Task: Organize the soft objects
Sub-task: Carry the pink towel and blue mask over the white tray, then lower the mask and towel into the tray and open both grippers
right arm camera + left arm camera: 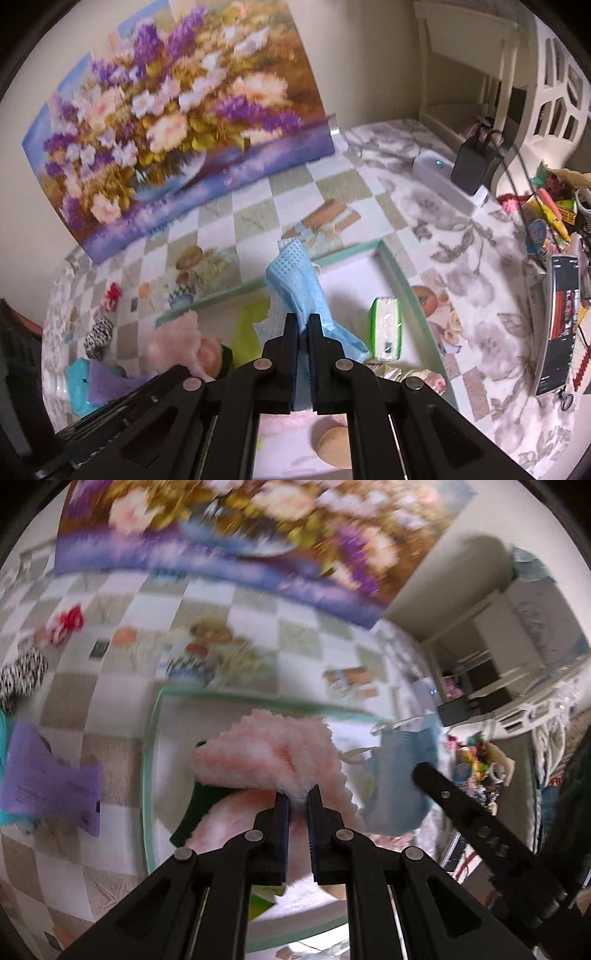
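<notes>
Left gripper point(298, 794) clamps a pink fluffy cloth point(273, 753) above the tray point(147, 775); right gripper point(303, 322) clamps a blue mask point(295, 280). Purple cloth point(48, 779), at nine o'clock, remains outside.

No text, label, brand or number is legible on anything in either view.
</notes>
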A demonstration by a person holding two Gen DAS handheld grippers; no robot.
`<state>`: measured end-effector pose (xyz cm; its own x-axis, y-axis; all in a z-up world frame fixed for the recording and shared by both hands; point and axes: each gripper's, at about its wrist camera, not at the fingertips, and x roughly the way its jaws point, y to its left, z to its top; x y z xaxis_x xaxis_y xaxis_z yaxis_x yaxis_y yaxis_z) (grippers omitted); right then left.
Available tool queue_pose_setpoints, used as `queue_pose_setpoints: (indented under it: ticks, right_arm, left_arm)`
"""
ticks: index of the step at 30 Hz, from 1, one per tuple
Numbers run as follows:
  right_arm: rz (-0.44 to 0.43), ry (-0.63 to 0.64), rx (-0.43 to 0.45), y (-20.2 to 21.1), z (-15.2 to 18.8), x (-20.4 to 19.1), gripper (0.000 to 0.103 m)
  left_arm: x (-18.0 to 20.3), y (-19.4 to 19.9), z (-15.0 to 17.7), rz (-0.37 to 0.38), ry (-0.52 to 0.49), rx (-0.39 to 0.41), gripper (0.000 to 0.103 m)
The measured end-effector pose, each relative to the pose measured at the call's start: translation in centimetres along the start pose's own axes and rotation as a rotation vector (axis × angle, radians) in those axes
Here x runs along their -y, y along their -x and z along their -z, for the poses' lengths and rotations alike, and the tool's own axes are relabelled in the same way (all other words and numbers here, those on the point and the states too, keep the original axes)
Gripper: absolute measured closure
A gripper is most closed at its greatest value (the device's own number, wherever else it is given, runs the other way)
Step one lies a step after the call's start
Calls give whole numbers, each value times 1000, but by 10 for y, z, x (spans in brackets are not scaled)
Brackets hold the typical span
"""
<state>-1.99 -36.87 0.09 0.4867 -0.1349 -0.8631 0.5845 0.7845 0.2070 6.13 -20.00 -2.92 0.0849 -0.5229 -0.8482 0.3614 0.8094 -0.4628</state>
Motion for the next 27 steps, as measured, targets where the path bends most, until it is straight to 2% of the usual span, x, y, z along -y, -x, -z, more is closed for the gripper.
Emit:
queue_pose_setpoints:
  ticks: [6,14,19,22,23,24,25,27]
  right_arm:
    - [27,4,-72,-25,8,2,97]
    - [76,10,-153,-53,16,6,94]
    - [95,8,-151,-50,14,6,94]
    - [96,11,-147,-43,11,5,94]
    - [99,13,-146,-40,10,4,94]
    - [100,15,-144,-39,9,4,88]
    - [102,22,-140,-35,8,2,82]
    - [103,31,-127,-30,6,-1,77]
  left_arm:
    - [-13,-22,3,-40,26,-42,94]
    - [-14,-34,4,-71,2,-58,92]
    - [-13,-30,3,-69,5,-67,92]
    - [-9,-24,2,-66,2,-72,82]
    - [-8,-23,2,-60,-2,-71,74]
    - [-5,-19,2,-52,-8,-68,67]
    - [-4,-17,2,-51,-13,-65,65]
    - [0,-9,2,-59,-26,-51,62]
